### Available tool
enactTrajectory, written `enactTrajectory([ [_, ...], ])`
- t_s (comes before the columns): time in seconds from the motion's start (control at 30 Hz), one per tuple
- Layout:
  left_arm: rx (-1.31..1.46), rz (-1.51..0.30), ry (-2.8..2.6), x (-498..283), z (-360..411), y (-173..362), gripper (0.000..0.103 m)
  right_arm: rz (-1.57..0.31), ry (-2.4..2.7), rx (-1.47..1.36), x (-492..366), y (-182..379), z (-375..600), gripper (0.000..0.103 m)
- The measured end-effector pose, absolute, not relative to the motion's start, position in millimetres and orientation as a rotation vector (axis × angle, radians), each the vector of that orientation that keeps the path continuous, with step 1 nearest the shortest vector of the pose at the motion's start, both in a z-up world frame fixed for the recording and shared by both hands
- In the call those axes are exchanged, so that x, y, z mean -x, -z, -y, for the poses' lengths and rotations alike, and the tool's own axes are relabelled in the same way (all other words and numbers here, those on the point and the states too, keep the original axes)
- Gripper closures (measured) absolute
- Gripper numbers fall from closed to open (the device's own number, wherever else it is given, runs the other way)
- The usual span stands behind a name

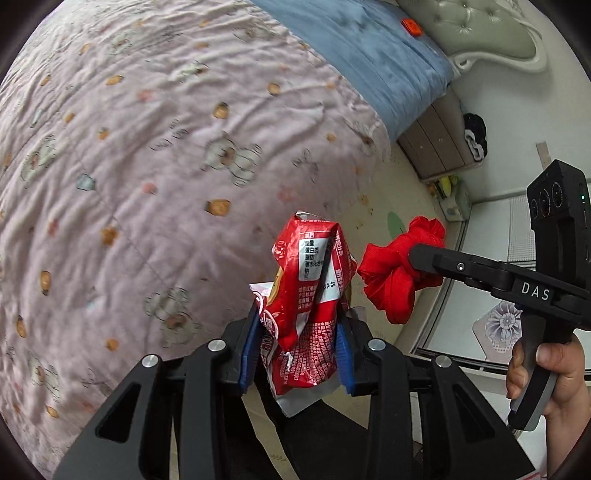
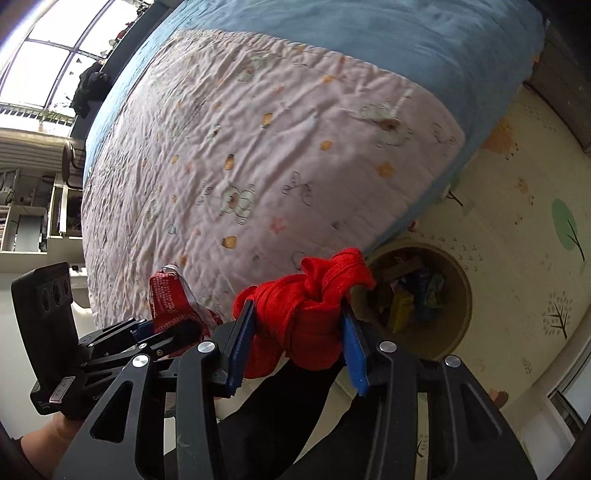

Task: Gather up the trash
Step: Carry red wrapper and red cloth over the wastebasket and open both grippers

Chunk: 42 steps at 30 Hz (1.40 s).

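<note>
My left gripper [image 1: 299, 325] is shut on a crumpled red snack wrapper [image 1: 308, 291] with white print, held above the edge of the bed. My right gripper [image 2: 297, 328] is shut on a knotted red plastic bag [image 2: 306, 306]. The red bag also shows in the left wrist view [image 1: 399, 266], just right of the wrapper, and the wrapper shows in the right wrist view [image 2: 173, 299], at the left. A round beige trash bin [image 2: 448, 332] stands on the floor by the bed corner, below and right of the red bag, with wrappers inside.
A bed with a pink patterned quilt [image 1: 147, 166] and a blue blanket [image 2: 332, 33] fills most of both views. A cream play mat [image 2: 517, 229] covers the floor. An orange object [image 1: 412, 26] lies on the blue blanket near the headboard. A window [image 2: 48, 62] is far left.
</note>
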<state>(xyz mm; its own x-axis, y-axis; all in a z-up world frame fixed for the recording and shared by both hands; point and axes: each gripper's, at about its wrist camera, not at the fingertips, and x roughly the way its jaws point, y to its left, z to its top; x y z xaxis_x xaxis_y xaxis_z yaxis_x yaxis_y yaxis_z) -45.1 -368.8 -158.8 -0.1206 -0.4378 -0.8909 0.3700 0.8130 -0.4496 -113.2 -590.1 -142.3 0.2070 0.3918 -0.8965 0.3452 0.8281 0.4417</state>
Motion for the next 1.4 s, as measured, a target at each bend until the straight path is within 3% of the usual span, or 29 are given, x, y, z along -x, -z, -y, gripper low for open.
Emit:
enactTrajectory([
  [0.37,-0.049,-1.673,0.699,129.7,450.0,214.7,0.067,-1.503,0.009,-0.658,207.8,199.5,644.5,0.059],
  [0.73,-0.068,-1.706,0.701,150.4,475.9,254.4,0.066,-1.544,-0.013,-0.594,215.8,225.0,661.5,0.058],
  [0.77,-0.064,-1.706,0.698,149.5,476.1,256.4,0.065,-1.549,-0.021,-0.574,214.6,225.9,660.1,0.057],
  [0.8,-0.062,-1.714,0.694,148.7,474.9,258.7,0.054,-1.557,-0.029,-0.553,213.2,227.5,658.8,0.055],
  [0.83,-0.069,-1.723,0.679,147.8,476.4,261.1,0.033,-1.569,-0.041,-0.539,212.7,230.3,657.7,0.052],
  [0.87,-0.078,-1.72,0.666,147.2,476.0,261.6,0.026,-1.58,-0.048,-0.529,211.6,232.3,656.3,0.051],
  [0.93,-0.091,-1.717,0.663,146.4,477.4,263.9,0.025,-1.596,-0.049,-0.509,210.6,237.0,655.5,0.045],
  [1.4,-0.109,-1.748,0.634,140.0,478.5,271.0,0.022,-1.6,-0.026,-0.582,209.7,241.4,668.1,0.045],
])
